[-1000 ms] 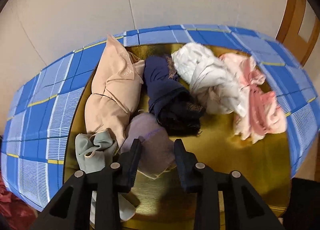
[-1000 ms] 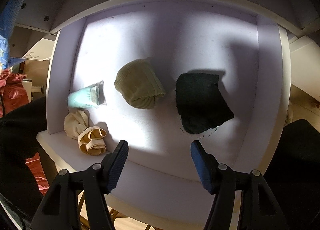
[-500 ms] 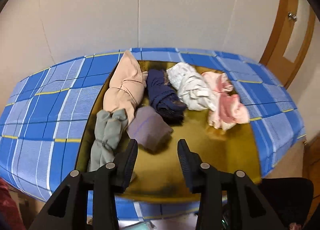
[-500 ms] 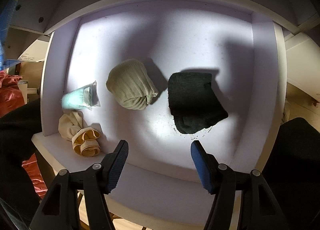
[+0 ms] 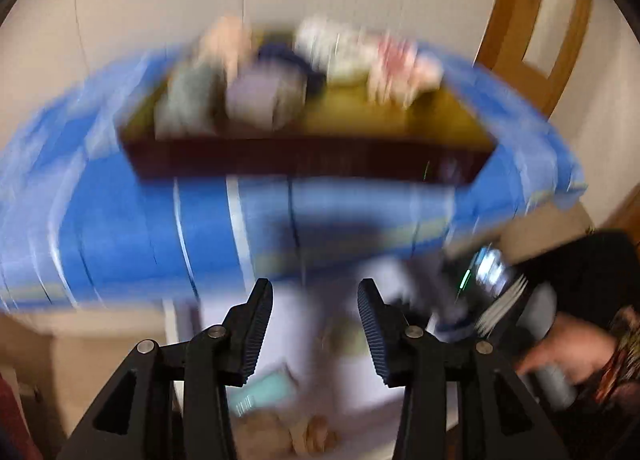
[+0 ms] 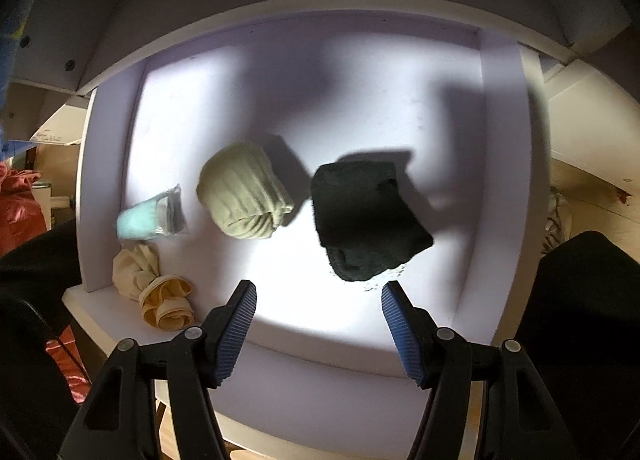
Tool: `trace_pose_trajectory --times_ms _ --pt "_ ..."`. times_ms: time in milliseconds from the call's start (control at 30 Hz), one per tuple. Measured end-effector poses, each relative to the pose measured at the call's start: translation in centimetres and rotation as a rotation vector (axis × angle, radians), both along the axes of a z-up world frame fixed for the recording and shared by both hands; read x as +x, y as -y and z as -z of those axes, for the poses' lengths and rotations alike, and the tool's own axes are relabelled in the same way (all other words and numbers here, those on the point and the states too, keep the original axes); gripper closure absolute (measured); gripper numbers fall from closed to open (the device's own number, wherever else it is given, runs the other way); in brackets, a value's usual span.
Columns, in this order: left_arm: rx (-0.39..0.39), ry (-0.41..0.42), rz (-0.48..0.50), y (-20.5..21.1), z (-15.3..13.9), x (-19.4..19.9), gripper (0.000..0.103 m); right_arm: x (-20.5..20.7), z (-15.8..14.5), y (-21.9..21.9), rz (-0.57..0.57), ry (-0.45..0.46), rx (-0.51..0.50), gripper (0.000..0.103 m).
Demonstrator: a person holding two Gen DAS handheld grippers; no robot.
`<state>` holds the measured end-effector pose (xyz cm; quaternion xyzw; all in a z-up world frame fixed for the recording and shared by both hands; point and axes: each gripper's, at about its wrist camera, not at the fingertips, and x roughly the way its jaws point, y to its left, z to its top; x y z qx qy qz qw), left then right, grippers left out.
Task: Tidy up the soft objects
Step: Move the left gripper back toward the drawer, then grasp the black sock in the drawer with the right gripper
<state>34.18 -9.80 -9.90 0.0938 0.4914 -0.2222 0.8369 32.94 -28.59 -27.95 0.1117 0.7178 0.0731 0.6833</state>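
Step judged: between transfers from tray [image 5: 304, 155] to white drawer [image 6: 500, 139]. Left hand-held gripper [image 5: 316, 324] opening, nothing held. Right hand-held gripper [image 6: 318, 320] half-open, nothing held, above drawer near dark bundle [image 6: 364, 219]. Next pick needed from tray.

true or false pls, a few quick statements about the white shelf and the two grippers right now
1. The right gripper holds the black cloth. False: nothing is between its fingers, and the cloth lies on the white shelf.
2. The olive rolled bundle lies left of the black cloth. True.
3. The pale blue packet sits on top of the olive rolled bundle. False: it lies beside it, to the left.
4. A cream bundle lies near the shelf's front left corner. True.
5. The left gripper carries nothing between its fingers. True; its jaws are opening.
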Motion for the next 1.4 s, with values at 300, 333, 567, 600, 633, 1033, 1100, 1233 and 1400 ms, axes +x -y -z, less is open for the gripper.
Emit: trace_pose_trajectory --times_ms 300,333,567,600,633,1033,1100,1233,1400 --pt "0.081 -0.289 -0.264 -3.1 10.3 1.8 0.055 0.6 -0.5 0.8 -0.002 0.073 -0.114 0.033" --pt "0.080 -0.319 -0.278 -3.4 11.0 1.9 0.051 0.8 -0.6 0.8 -0.010 0.089 -0.132 0.031" --pt "0.115 -0.365 -0.311 -3.9 12.6 1.5 0.050 1.6 0.6 -0.6 -0.091 0.090 -0.192 0.030" --pt "0.111 -0.368 -0.306 -3.8 12.5 1.5 0.050 1.7 0.8 -1.0 -0.112 0.095 -0.202 0.030" --pt "0.110 -0.368 -0.304 -3.8 12.5 1.4 0.050 1.9 1.0 -1.5 -0.137 0.100 -0.210 0.030" --pt "0.141 -0.349 -0.247 -2.3 12.9 1.1 0.050 3.0 4.1 -2.2 -0.197 0.044 -0.262 0.030" --pt "0.145 -0.345 -0.233 -2.1 12.9 1.1 0.050 3.0 4.5 -1.8 -0.197 0.031 -0.265 0.031" --pt "0.149 -0.341 -0.224 -2.0 12.9 1.1 0.050 2.7 4.9 -1.5 -0.212 0.002 -0.274 0.043" --pt "0.165 -0.349 -0.222 -2.0 13.4 1.1 0.050 2.2 4.6 -1.1 -0.211 0.002 -0.270 0.053"
